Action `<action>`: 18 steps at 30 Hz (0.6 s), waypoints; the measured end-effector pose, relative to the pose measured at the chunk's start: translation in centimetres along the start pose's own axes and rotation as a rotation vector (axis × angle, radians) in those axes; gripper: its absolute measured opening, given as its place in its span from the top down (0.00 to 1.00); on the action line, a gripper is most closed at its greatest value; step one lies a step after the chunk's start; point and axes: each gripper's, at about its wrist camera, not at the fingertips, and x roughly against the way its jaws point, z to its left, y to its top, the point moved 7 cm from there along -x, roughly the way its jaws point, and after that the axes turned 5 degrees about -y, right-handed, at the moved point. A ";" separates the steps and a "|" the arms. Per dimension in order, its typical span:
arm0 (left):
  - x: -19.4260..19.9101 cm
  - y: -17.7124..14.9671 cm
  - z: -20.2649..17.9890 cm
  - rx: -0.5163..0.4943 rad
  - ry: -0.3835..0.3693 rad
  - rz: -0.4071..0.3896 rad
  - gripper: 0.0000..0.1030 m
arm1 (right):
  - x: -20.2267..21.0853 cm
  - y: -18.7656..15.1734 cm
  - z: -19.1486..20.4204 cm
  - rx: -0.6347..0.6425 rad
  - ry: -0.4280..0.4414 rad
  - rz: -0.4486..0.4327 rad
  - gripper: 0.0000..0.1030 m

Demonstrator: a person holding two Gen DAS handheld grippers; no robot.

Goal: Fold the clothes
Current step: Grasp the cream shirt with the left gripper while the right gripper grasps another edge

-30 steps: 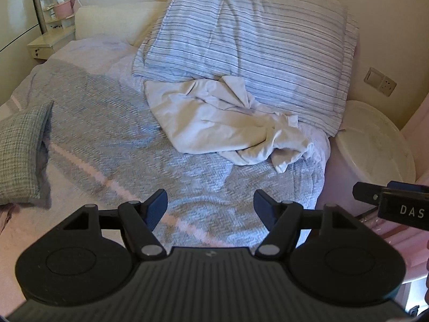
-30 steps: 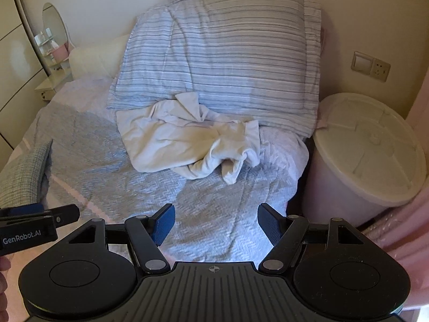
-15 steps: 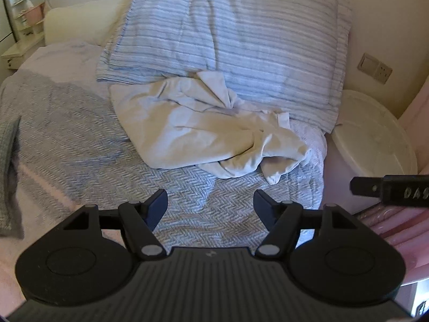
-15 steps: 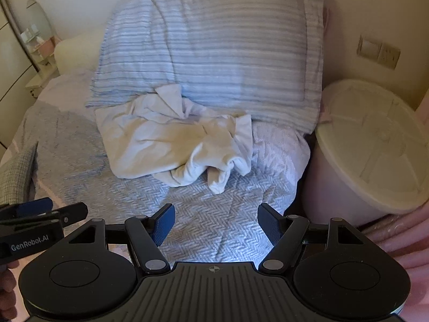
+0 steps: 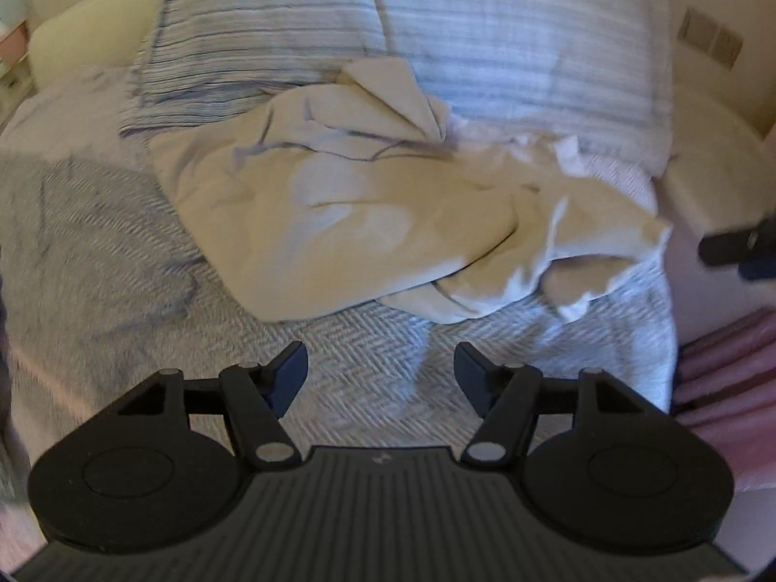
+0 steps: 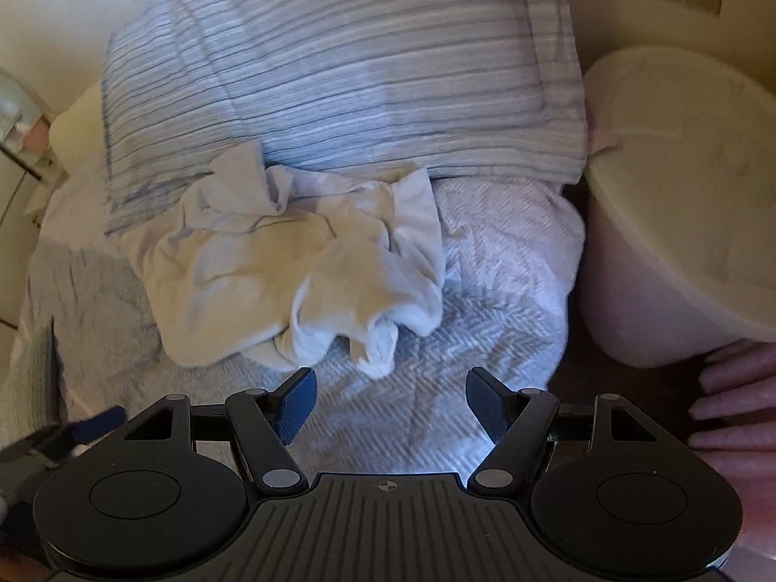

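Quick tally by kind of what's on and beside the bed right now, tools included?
Crumpled white garment: 1
Striped pillow: 1
Cream pillow: 1
Herringbone blanket: 1
Lidded bin: 1
Tools, both open and empty: 2 (left tool, right tool)
Total: 7

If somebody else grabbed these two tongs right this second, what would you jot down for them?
Left tongs: open, empty, hovering over the grey herringbone bedspread, short of the garment.
Right tongs: open, empty, also over the bedspread, near the garment's front edge.
White garment: crumpled in a heap on the bed, its far side against the striped pillow. A lidded tub stands off the bed's right side.
Done: nothing, no fold made, garment not gripped.
Left: grip it, spread it flat on the bedspread, then fold.
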 end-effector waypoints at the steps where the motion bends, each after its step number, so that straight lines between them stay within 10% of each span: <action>1: -1.1 0.2 0.1 -0.022 0.004 0.008 0.38 | -0.7 0.4 -0.1 -0.020 0.012 0.006 0.30; 14: -13.5 2.2 2.3 -0.268 0.034 0.078 0.44 | -8.8 3.1 -2.3 -0.346 0.164 0.085 0.31; 18: -14.8 2.6 2.5 -0.247 -0.033 0.100 0.75 | -9.3 4.5 -1.2 -0.247 0.178 0.081 0.84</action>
